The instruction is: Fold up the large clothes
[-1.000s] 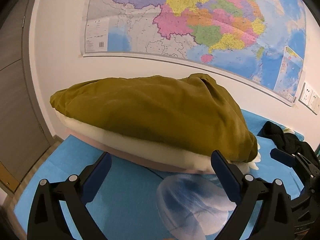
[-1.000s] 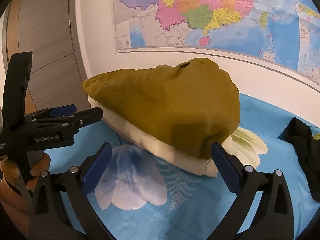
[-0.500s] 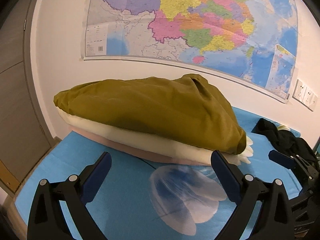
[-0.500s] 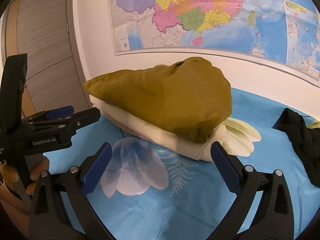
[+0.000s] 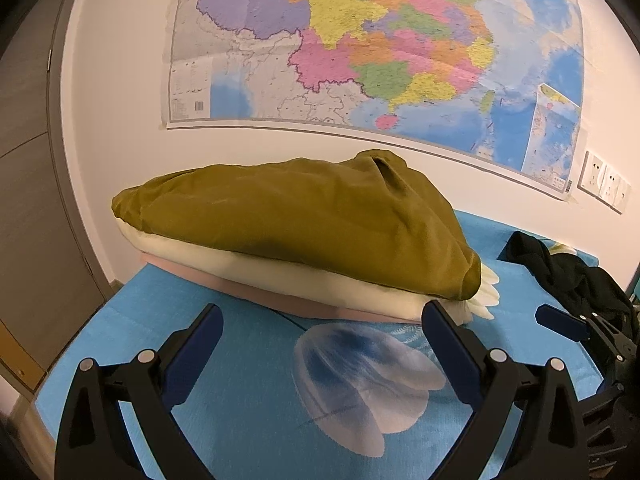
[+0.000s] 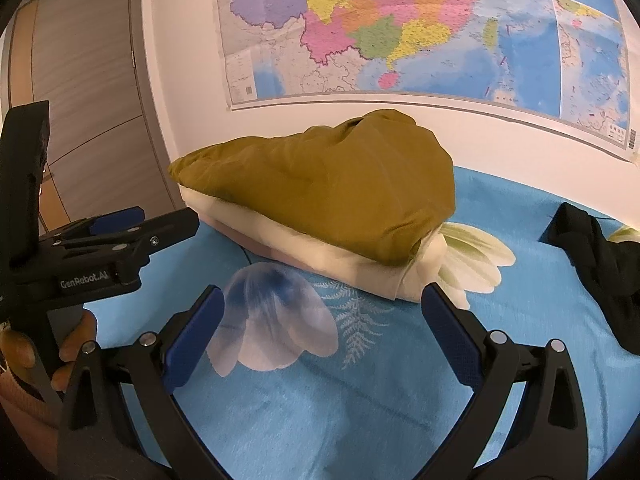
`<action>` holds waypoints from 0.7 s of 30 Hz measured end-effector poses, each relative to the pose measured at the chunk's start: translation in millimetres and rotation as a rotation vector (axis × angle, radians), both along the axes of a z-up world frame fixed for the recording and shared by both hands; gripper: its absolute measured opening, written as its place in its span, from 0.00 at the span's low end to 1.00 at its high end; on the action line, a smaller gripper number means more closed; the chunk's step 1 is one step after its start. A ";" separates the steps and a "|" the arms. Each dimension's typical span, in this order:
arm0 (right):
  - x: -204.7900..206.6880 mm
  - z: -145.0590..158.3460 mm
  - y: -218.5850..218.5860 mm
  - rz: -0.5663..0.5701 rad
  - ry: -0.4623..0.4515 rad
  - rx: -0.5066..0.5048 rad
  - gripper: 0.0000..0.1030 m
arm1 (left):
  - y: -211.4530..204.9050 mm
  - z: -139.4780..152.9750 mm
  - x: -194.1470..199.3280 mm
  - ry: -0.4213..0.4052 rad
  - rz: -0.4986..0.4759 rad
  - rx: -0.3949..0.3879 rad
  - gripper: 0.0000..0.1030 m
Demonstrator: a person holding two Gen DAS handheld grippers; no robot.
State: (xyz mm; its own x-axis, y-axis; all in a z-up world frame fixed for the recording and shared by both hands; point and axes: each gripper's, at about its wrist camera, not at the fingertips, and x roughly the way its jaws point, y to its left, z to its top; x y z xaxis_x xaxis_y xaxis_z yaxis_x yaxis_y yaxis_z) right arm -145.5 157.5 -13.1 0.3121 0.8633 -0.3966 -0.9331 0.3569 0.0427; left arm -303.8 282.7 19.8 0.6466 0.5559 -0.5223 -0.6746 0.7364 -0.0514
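Note:
A stack of folded clothes lies at the far side of the blue bed sheet: an olive-green garment [image 5: 296,220] [image 6: 328,188] on top, a cream one [image 5: 280,276] [image 6: 320,256] under it, a pinkish one [image 5: 280,300] at the bottom. A crumpled black garment [image 5: 568,276] [image 6: 600,256] lies to the right. My left gripper [image 5: 322,320] is open and empty, short of the stack. My right gripper [image 6: 322,304] is also open and empty, near the stack's front edge. The left gripper's body [image 6: 100,240] shows at the left of the right wrist view, held by a hand [image 6: 76,344].
The bed sheet [image 5: 248,400] [image 6: 360,400] is blue with large flower prints. A big colourful wall map [image 5: 380,48] hangs behind the stack. A wooden wardrobe [image 6: 80,100] stands at the left; wall sockets [image 5: 604,188] sit at the right. The bed's left edge [image 5: 76,360] drops off.
Both grippers have drawn back and up from the stack, which now looks smaller and farther away. Both stayed open and empty.

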 end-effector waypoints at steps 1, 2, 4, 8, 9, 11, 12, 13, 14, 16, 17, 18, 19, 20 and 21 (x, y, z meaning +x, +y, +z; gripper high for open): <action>-0.2 -0.1 -0.6 -0.002 0.001 0.001 0.94 | -1.0 0.0 -0.2 -0.001 -0.002 0.002 0.93; -0.4 -0.4 -0.9 -0.002 0.002 0.001 0.94 | -1.3 -0.3 -0.5 0.001 -0.003 0.002 0.93; -0.5 -1.0 -1.6 -0.006 0.006 0.000 0.94 | -2.7 -1.0 -0.8 0.005 -0.003 0.001 0.93; -0.8 -1.3 -3.9 -0.006 0.009 0.001 0.94 | -4.3 -1.7 -0.5 0.010 -0.003 0.001 0.93; -1.0 -1.4 -4.0 -0.007 0.009 0.000 0.94 | -4.9 -1.9 -0.8 0.011 -0.002 0.002 0.93; -1.8 -1.4 -4.6 -0.006 0.009 0.002 0.94 | -6.5 -1.9 -1.4 0.013 -0.003 0.008 0.93; -1.6 -1.4 -4.3 -0.007 0.007 0.001 0.94 | -7.3 -1.7 -1.4 0.012 -0.004 0.009 0.93; -2.0 -1.3 -4.9 -0.007 0.008 0.003 0.94 | -8.1 -1.6 -1.7 0.012 -0.005 0.010 0.93; -1.6 -1.4 -4.9 -0.005 0.008 0.004 0.94 | -8.5 -1.6 -2.0 0.011 -0.006 0.011 0.93; -2.7 -1.6 -5.7 -0.007 0.009 0.006 0.94 | -9.3 -1.7 -2.1 0.013 -0.008 0.013 0.93; -3.1 -1.8 -6.2 -0.007 0.009 0.008 0.94 | -8.9 -1.6 -2.1 0.011 -0.006 0.013 0.93; -3.3 -1.9 -6.6 -0.008 0.008 0.008 0.94 | -9.2 -1.6 -2.4 0.011 -0.007 0.012 0.93; -3.3 -1.6 -7.4 -0.011 0.007 0.010 0.94 | -9.0 -1.5 -2.1 0.011 -0.007 0.012 0.93; -3.5 -1.6 -8.2 -0.009 0.010 0.013 0.94 | -9.1 -1.6 -2.3 0.010 -0.004 0.012 0.93; -3.8 -1.3 -8.4 -0.009 0.012 0.013 0.94 | -8.9 -1.6 -1.9 0.010 -0.004 0.012 0.93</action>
State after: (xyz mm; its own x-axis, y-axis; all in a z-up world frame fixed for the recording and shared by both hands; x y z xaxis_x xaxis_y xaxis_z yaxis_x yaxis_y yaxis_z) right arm -149.3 149.1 -14.4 0.3148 0.8658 -0.3889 -0.9294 0.3644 0.0589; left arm -305.7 273.7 18.2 0.6441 0.5592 -0.5220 -0.6718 0.7399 -0.0363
